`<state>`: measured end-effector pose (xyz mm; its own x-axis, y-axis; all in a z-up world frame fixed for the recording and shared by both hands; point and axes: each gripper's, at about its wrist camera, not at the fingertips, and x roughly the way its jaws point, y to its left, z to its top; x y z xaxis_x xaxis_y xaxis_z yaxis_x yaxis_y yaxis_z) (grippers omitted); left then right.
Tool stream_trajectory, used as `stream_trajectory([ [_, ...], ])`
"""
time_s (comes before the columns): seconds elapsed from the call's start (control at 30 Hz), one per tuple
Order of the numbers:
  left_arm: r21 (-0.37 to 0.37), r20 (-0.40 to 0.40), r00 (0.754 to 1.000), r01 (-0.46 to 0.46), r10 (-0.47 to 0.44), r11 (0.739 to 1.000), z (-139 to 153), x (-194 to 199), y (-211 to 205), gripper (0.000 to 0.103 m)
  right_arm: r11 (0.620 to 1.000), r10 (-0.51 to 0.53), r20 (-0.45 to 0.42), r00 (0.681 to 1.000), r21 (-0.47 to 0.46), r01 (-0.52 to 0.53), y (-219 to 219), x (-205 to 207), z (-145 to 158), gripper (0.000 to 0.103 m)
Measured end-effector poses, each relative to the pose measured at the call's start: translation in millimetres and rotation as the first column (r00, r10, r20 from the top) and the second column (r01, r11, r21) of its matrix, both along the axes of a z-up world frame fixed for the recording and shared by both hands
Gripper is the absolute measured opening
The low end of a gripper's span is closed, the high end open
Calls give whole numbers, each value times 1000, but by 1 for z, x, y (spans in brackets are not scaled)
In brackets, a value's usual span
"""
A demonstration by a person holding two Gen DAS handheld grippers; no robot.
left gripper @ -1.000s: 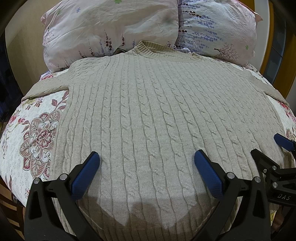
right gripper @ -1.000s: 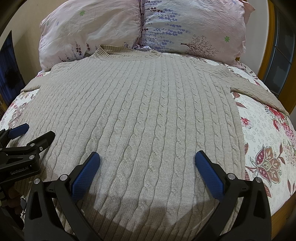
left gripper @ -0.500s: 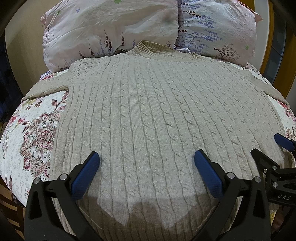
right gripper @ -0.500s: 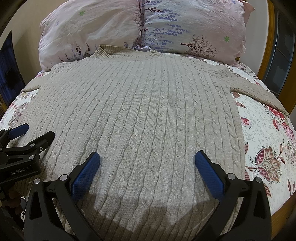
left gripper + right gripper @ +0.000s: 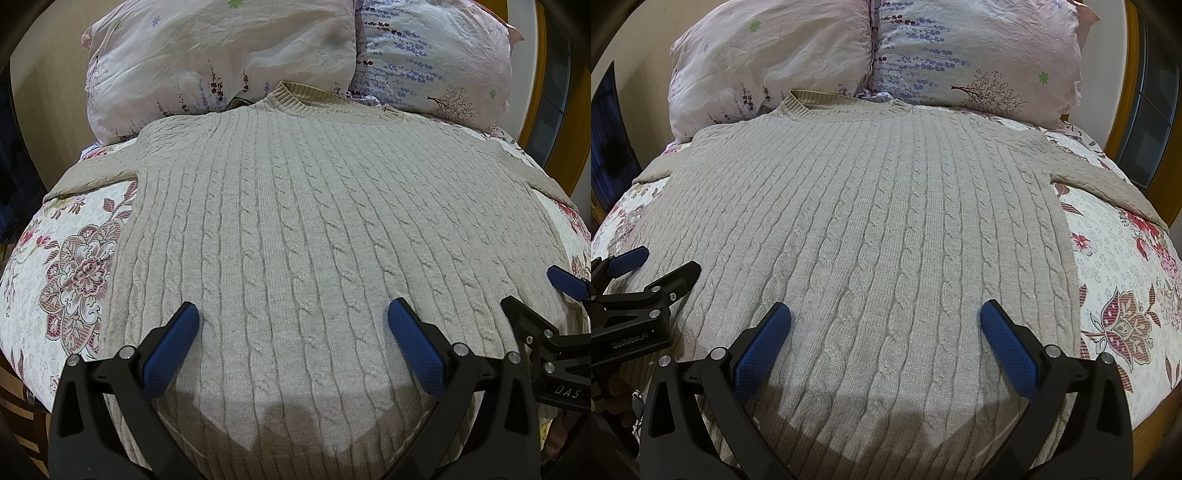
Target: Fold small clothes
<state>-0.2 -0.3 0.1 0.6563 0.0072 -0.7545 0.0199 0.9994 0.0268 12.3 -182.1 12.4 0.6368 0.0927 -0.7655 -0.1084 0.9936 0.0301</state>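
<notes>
Two pillows stand at the head of the bed: a pink floral pillow [image 5: 221, 55] on the left, a lavender-print pillow [image 5: 432, 55] on the right. Below them a beige cable-knit sweater [image 5: 314, 229] lies flat and face-up on the floral bedspread [image 5: 66, 266], collar touching the pillows, sleeves spread toward either edge. Left gripper [image 5: 291, 339] hangs over the hem's left portion, jaws spread wide, nothing between the blue pads. Right gripper [image 5: 884, 339] hangs just beside it over the hem's right portion, jaws likewise released and empty.
</notes>
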Motion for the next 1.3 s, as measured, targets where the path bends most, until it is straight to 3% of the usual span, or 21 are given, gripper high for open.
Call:
stream_trajectory([
  [0.8,-2,-7,1000,0,0,1000,0,1,1,101,1000,16,-30,999,-4,-16,-2,5,1,102],
  [0.9,-4,-19,1000,2,-2,1000,1,5,3,101,998,59,-57,997,42,-57,-11,10,4,102],
  [1.03,-10,-62,997,34,-35,999,6,14,5,101,986,-106,-6,994,132,106,-74,30,30,102],
  [1.13,-68,-84,995,57,-62,996,9,16,12,101,922,-342,10,940,200,333,-169,59,51,102],
  [1.17,-105,-78,995,54,-62,993,12,18,18,101,867,-448,-18,894,236,439,-214,70,53,101],
  [1.23,-192,-65,997,23,-37,981,19,25,32,101,748,-576,-100,811,335,573,-284,83,49,76],
  [1.27,-222,-59,998,7,-21,975,22,28,38,101,652,-643,-163,748,396,647,-325,88,42,74],
  [1.3,-240,-53,999,-11,-2,971,24,32,44,101,573,-686,-209,696,435,695,-355,91,35,63],
])
